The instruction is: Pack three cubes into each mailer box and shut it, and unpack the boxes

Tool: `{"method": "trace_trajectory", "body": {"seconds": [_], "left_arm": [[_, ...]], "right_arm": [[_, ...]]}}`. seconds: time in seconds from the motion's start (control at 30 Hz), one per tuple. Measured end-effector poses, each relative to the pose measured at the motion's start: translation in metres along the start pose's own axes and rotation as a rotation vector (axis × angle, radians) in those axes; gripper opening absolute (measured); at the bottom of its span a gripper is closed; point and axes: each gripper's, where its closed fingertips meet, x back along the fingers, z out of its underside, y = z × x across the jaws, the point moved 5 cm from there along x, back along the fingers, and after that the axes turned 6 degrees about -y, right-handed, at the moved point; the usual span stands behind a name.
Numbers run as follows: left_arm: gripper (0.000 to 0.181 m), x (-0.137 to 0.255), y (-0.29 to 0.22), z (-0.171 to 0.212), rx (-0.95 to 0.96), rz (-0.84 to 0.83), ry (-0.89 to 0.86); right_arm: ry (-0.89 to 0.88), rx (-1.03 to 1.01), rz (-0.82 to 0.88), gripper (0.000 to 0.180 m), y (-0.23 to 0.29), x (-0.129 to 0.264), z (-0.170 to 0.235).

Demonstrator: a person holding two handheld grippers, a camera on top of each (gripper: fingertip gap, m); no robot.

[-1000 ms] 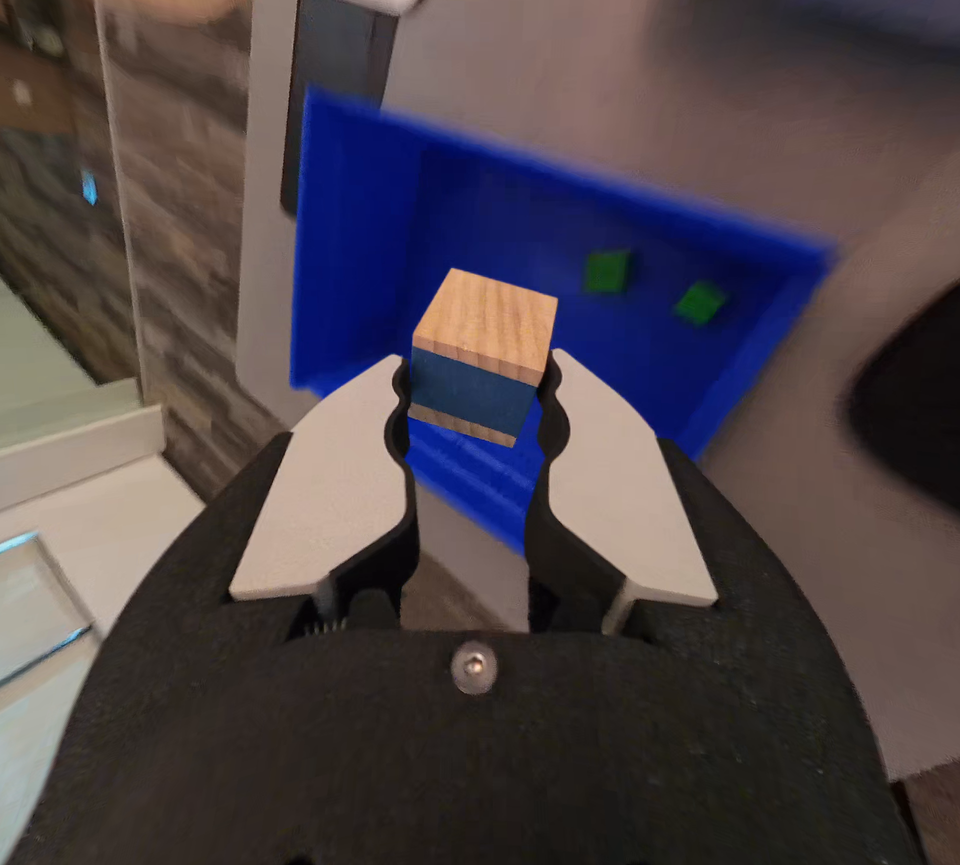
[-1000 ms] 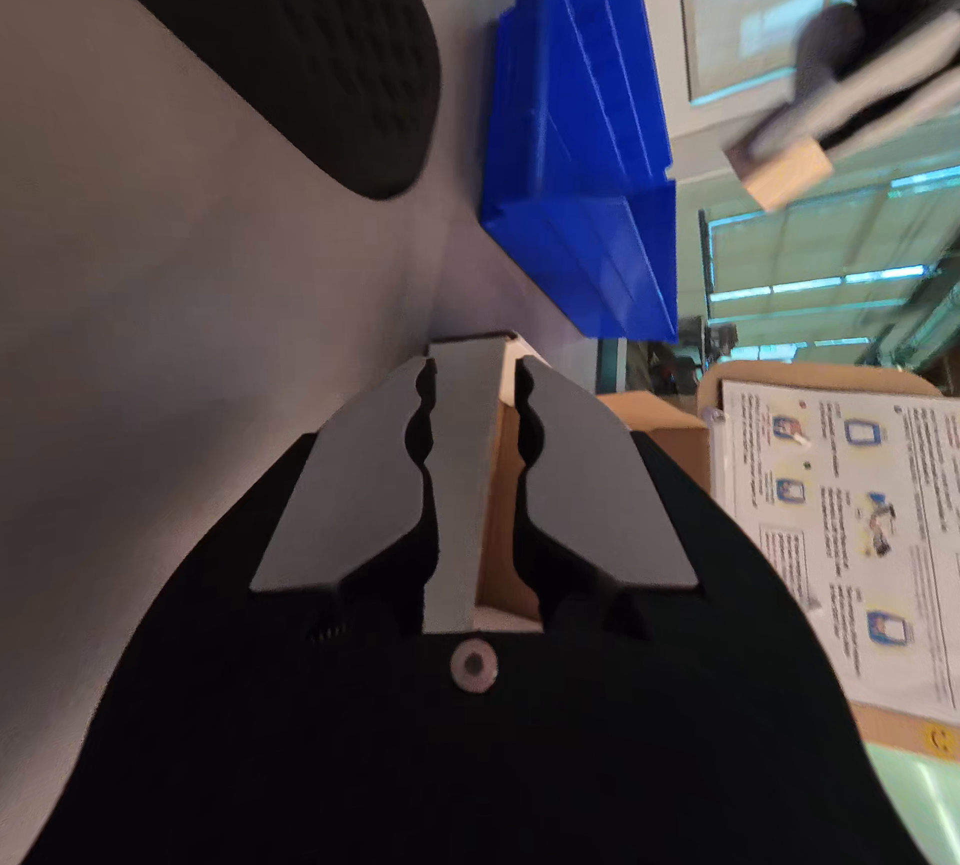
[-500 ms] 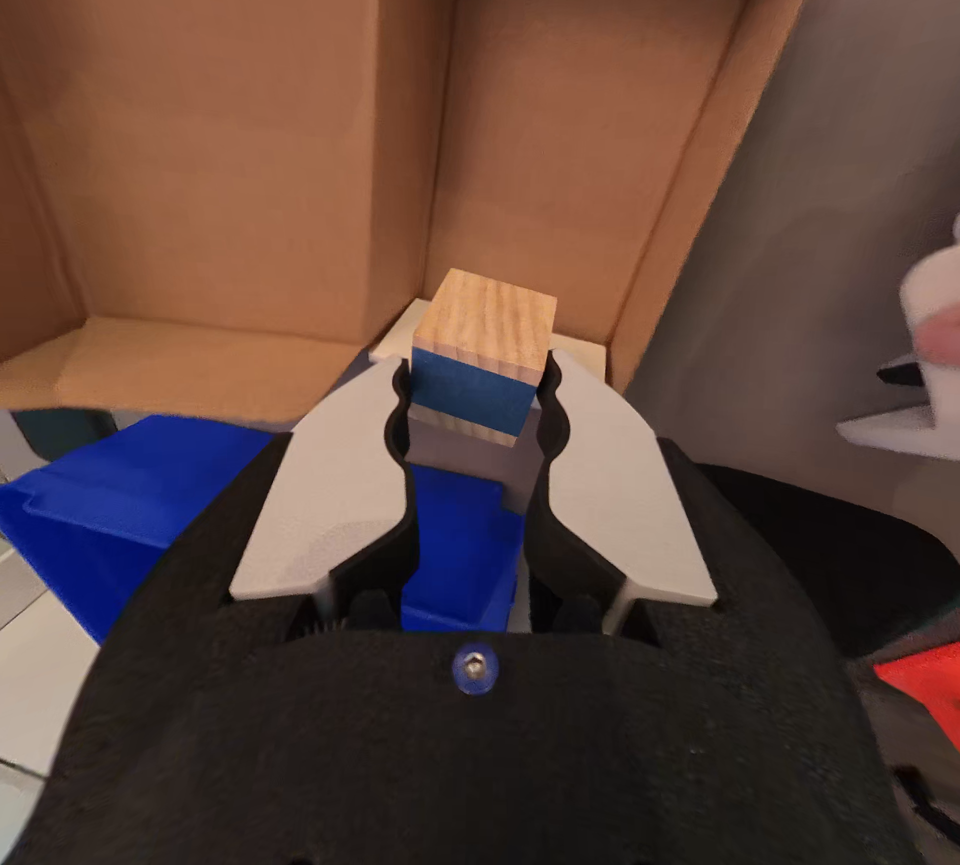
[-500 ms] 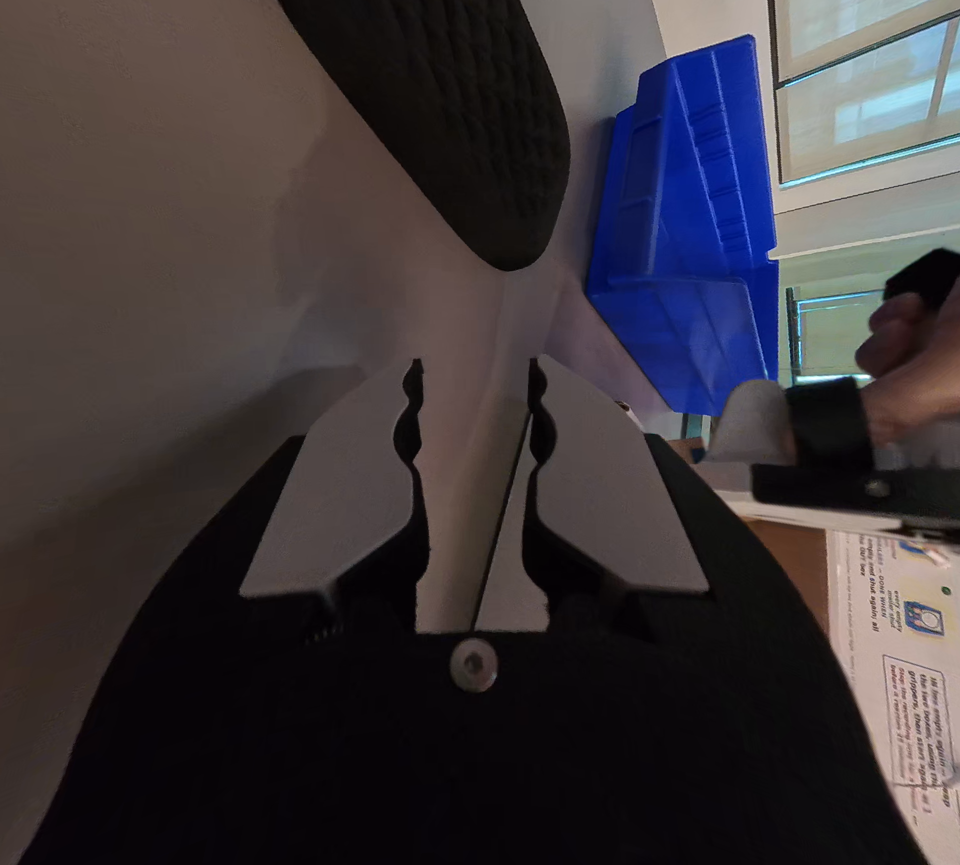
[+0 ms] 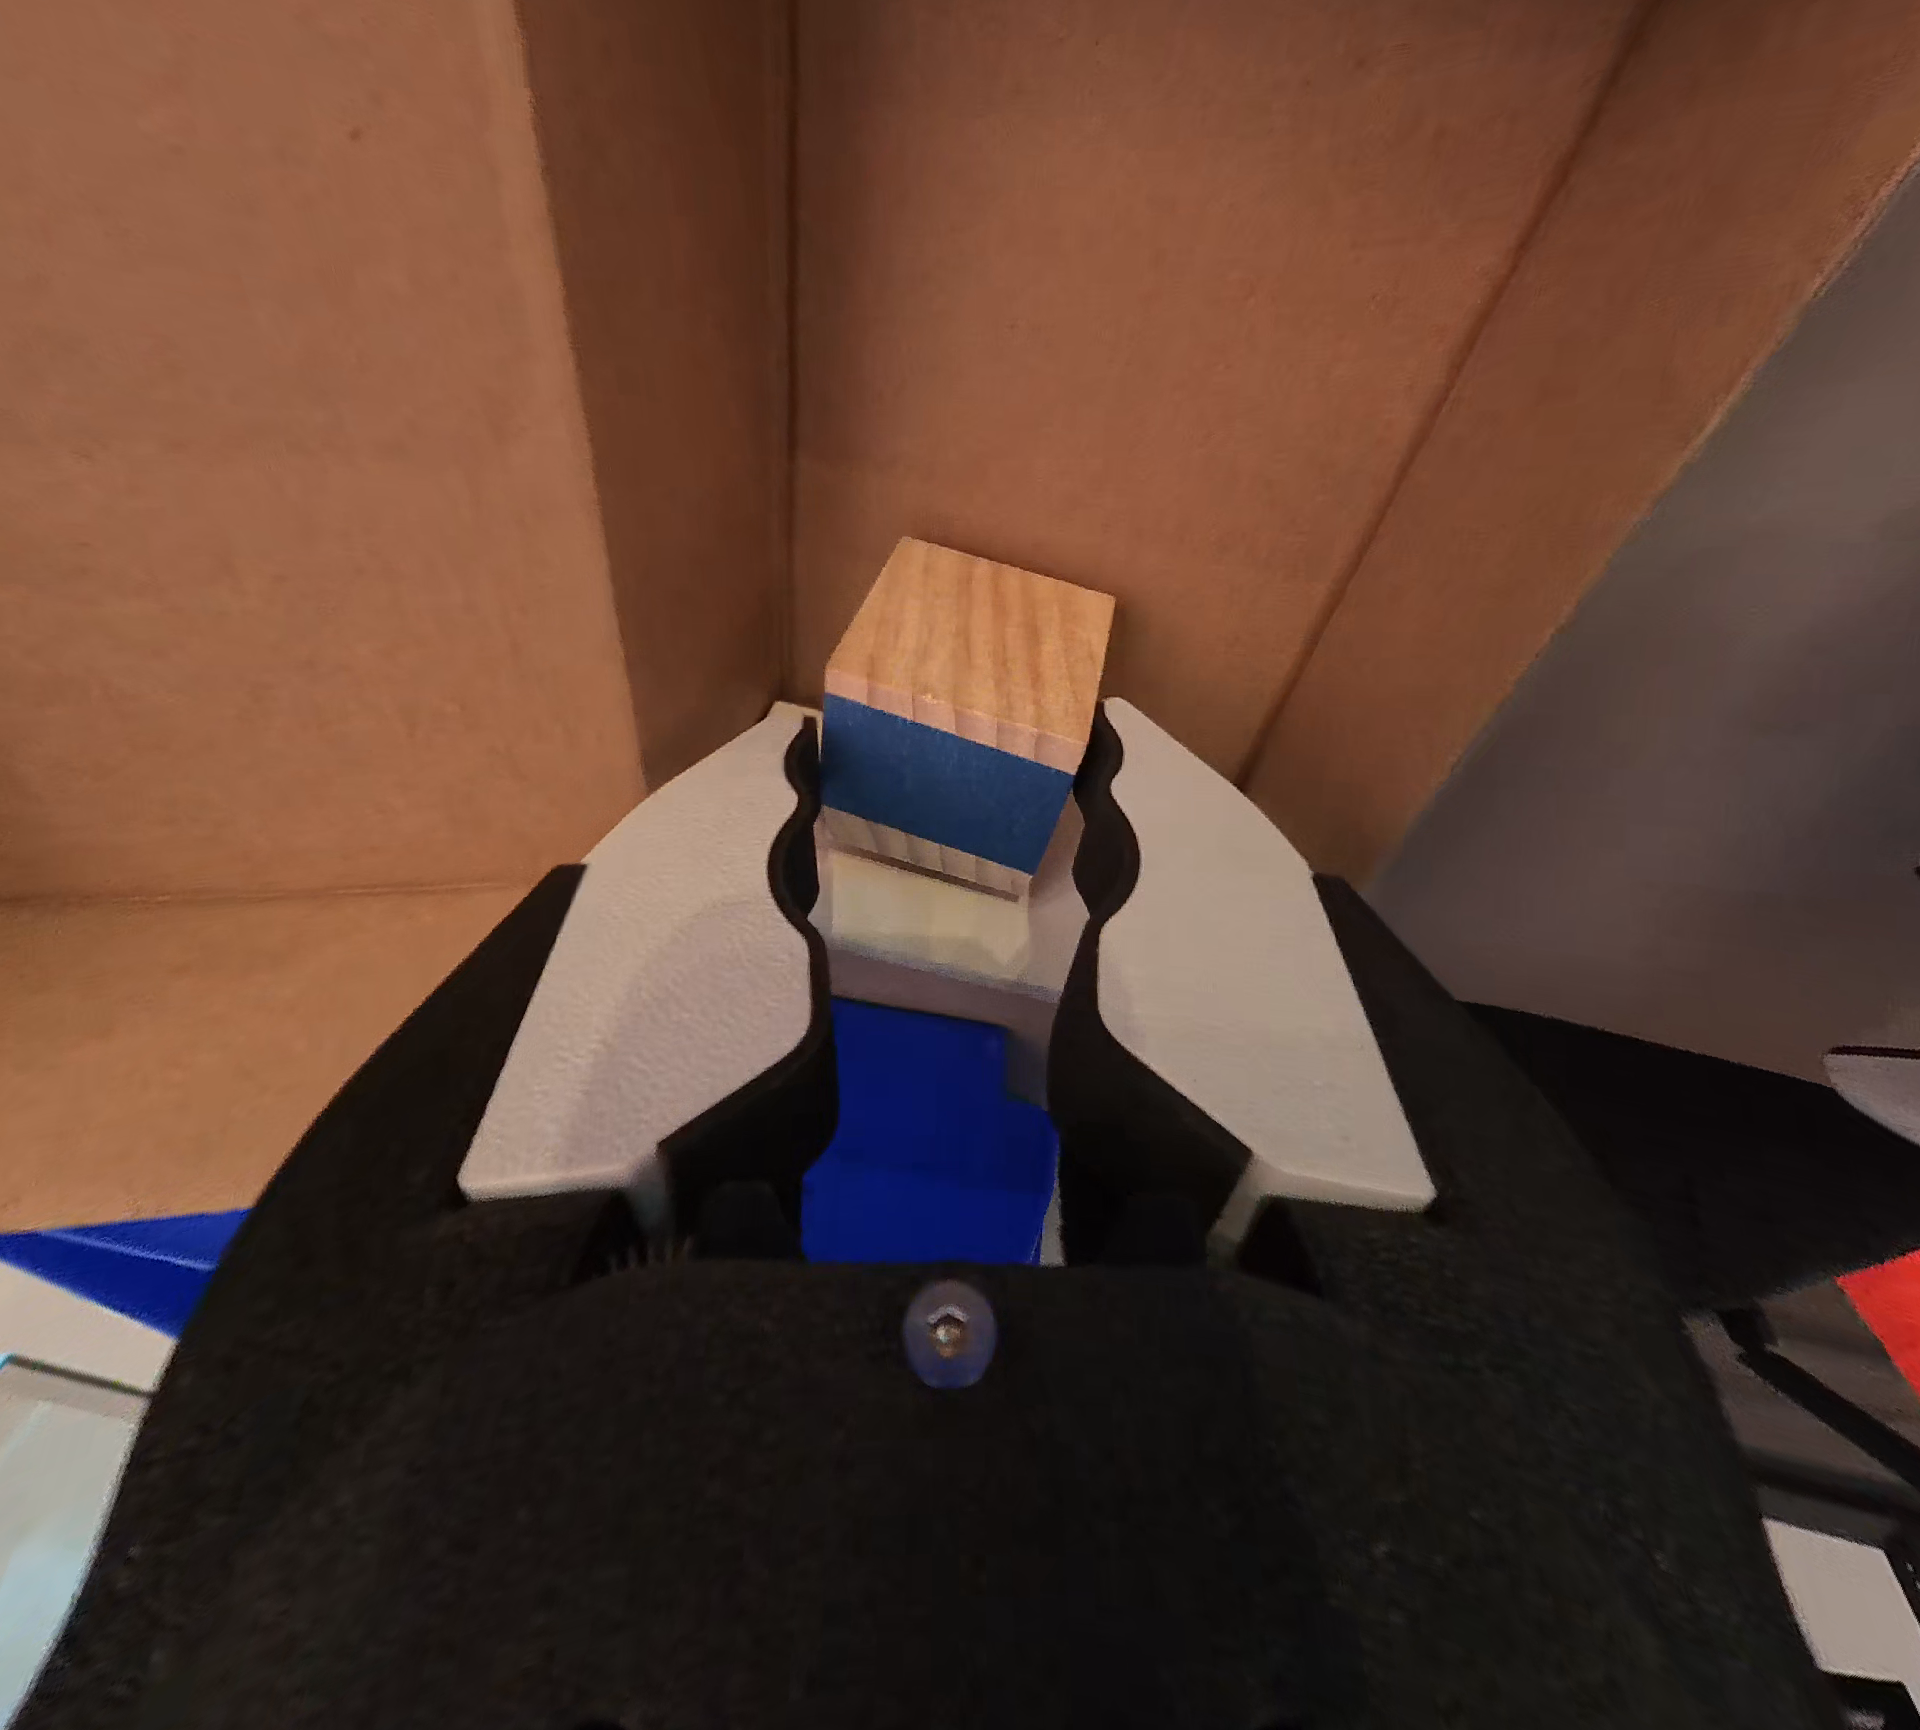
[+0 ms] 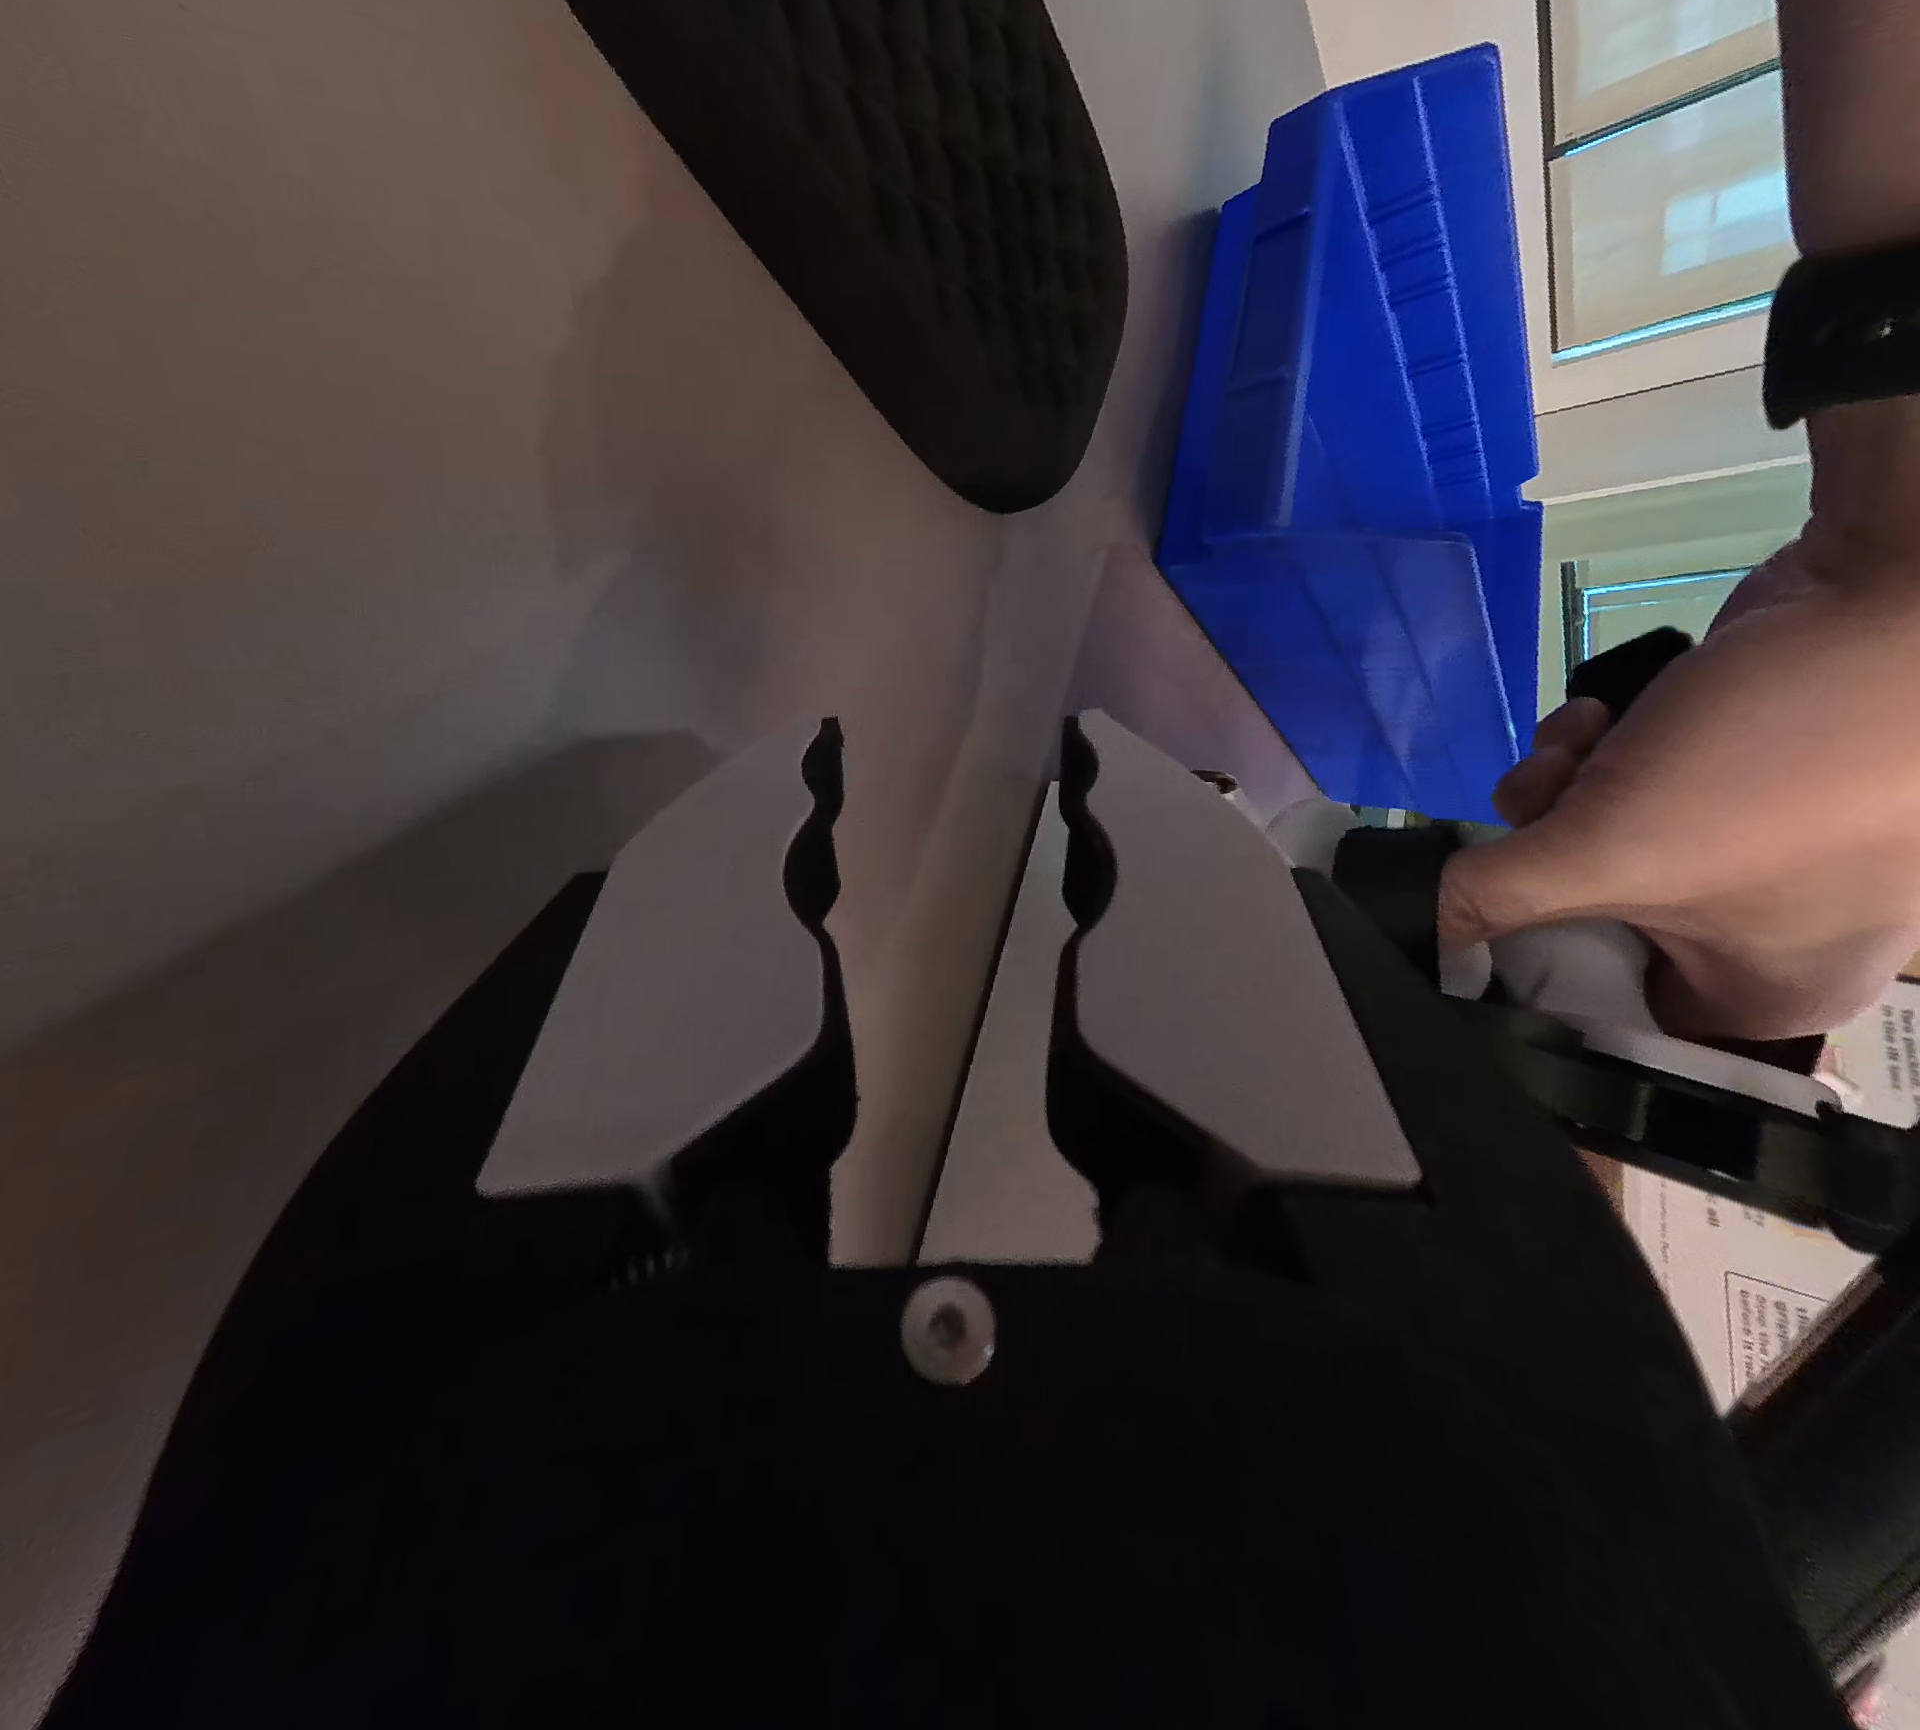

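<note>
My left gripper [image 5: 956, 730] is shut on a wooden cube with a blue face [image 5: 971, 631] and holds it inside the open brown mailer box [image 5: 1143, 226], near a back corner. My right gripper [image 6: 951, 730] is turned on its side and grips a thin white flap of the box [image 6: 935, 1005], which fills the gap between its fingers. A hand [image 6: 1662, 849] holding the left gripper shows at the right of the right wrist view.
A blue plastic bin sits just under the left gripper [image 5: 925, 1140] and shows beyond the right one [image 6: 1351, 433]. A black textured mat [image 6: 831, 122] lies on the grey table. A red item [image 5: 1891, 1317] and a printed sheet [image 6: 1766, 1317] lie at the right.
My left gripper carried the cube from above the blue bin into the mailer box and deeper toward its corner. My right gripper's fingers stand slightly wider than a second ago.
</note>
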Motion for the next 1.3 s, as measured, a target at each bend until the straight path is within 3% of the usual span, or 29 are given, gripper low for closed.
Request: {"method": "trace_trajectory", "body": {"seconds": [0.2,0.27,0.3,0.47,0.53,0.6,0.7,0.77,0.9,1.07,1.3], "left_arm": [[0.049,-0.002,-0.001,-0.002,-0.01,-0.006,-0.009],[0.069,0.002,0.0,-0.001,-0.022,-0.042,-0.006],[0.07,0.008,0.0,0.0,-0.019,-0.05,-0.023],[0.065,0.083,0.009,0.008,0.117,-0.068,-0.365],[0.063,0.132,0.019,0.026,0.183,-0.116,-0.59],[0.067,0.176,0.039,0.062,0.268,-0.272,-0.785],[0.08,0.199,0.071,0.143,0.414,-0.569,-0.893],[0.069,0.18,0.08,0.185,0.478,-0.543,-0.875],[0.063,0.095,0.079,0.216,0.513,-0.216,-0.731],[0.051,0.015,0.071,0.213,0.479,-0.02,-0.544],[0.055,-0.02,0.07,0.189,0.402,0.025,-0.493]], "right_arm": [[0.017,-0.001,-0.008,0.042,0.001,0.0,0.003],[0.019,-0.017,-0.018,0.042,0.001,0.0,0.003],[0.008,-0.031,-0.018,0.042,0.001,0.001,0.002],[-0.014,-0.045,-0.014,0.042,0.0,0.003,0.002],[-0.006,-0.039,-0.017,0.042,0.001,0.002,0.003],[-0.008,-0.04,-0.026,0.042,0.003,0.001,0.003],[-0.041,-0.051,-0.02,0.041,0.004,-0.002,-0.001],[-0.054,-0.061,-0.023,0.041,0.004,-0.004,-0.004],[-0.05,-0.083,-0.04,0.041,0.004,-0.011,-0.002],[-0.073,-0.128,-0.056,0.038,0.006,-0.012,-0.003],[-0.046,-0.157,-0.07,0.038,0.009,-0.014,0.005]]}}
